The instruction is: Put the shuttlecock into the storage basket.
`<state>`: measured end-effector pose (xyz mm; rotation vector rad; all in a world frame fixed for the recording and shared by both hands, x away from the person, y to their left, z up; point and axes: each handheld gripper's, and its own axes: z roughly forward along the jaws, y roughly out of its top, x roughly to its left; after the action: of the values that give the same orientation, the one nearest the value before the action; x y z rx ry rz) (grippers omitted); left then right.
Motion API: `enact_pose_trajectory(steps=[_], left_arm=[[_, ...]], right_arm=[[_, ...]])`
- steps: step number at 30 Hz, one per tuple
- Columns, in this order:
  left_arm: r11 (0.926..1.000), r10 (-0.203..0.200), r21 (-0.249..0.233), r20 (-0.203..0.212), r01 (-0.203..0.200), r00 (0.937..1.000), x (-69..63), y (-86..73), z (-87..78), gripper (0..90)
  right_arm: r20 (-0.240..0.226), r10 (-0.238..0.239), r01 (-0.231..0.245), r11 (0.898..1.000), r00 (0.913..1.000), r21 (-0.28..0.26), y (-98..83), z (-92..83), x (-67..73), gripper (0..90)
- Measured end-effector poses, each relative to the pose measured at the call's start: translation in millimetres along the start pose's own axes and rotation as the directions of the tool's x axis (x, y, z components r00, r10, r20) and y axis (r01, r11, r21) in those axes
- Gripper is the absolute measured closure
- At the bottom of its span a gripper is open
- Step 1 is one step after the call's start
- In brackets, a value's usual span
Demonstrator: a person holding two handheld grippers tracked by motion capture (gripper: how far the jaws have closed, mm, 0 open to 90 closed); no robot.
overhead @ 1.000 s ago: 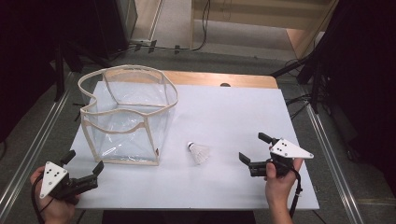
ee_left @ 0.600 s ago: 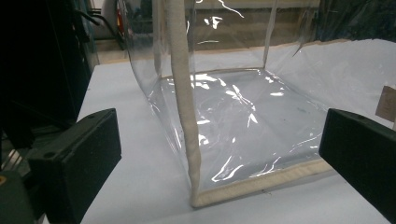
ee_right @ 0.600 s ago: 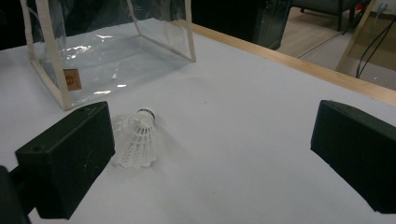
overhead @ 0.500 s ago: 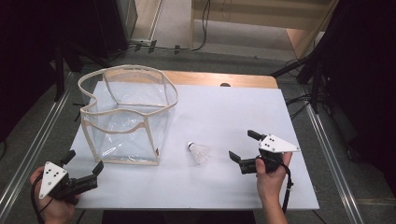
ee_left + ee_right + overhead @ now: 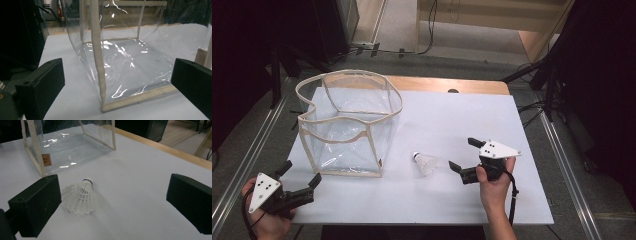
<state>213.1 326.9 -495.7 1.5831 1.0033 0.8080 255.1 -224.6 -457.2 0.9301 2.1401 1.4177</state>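
A white shuttlecock (image 5: 424,163) (image 5: 81,199) lies on its side on the white table (image 5: 447,120), just right of a clear plastic bag with cream trim (image 5: 348,125) (image 5: 120,62) (image 5: 67,145). My right gripper (image 5: 464,154) (image 5: 112,202) is open, a short way right of the shuttlecock, which lies near its left jaw. At the table's front left corner my left gripper (image 5: 301,172) (image 5: 117,82) is open and faces the bag's near corner. Nothing sits between either pair of jaws.
The bag stands open-topped on the left half of the table. A wooden strip (image 5: 447,85) runs along the table's far edge. Dark stands and cables (image 5: 547,70) flank the table. Metal rails (image 5: 572,180) run along both sides.
My right gripper has moved left toward the shuttlecock. The left gripper, the shuttlecock and the bag have stayed where they were.
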Motion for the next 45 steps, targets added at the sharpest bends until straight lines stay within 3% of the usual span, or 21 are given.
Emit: enact_pose_trajectory(steps=[7,11,16,28,45], left_arm=[[0.9999,0.016,0.002,0.031,-0.016,0.9994,-1.0,4.4,-2.5,0.0],[0.9995,0.023,-0.024,0.054,-0.022,0.9983,-2.5,8.4,-5.7,0.0],[0.9989,0.032,-0.038,0.087,-0.028,0.9957,-4.1,12.7,-8.4,0.0],[0.9981,0.025,-0.059,0.116,-0.018,0.9929,-6.5,15.1,-10.0,0.0],[0.9961,0.031,-0.087,0.145,-0.019,0.9889,-9.1,16.8,-12.1,0.0]], right_arm=[[-0.024,0.000,0.001,1.000,0.9997,0.017,1.2,5.9,-0.5,0.0],[-0.034,0.002,-0.001,1.000,0.9994,0.023,0.6,8.1,-1.1,0.0],[-0.015,-0.016,0.017,0.998,0.9998,0.053,1.6,12.0,1.5,0.0],[-0.083,-0.018,0.028,0.992,0.9964,0.119,-0.6,27.9,4.8,0.0],[-0.115,-0.023,0.044,0.983,0.9931,0.180,-5.4,44.1,6.1,0.0]])
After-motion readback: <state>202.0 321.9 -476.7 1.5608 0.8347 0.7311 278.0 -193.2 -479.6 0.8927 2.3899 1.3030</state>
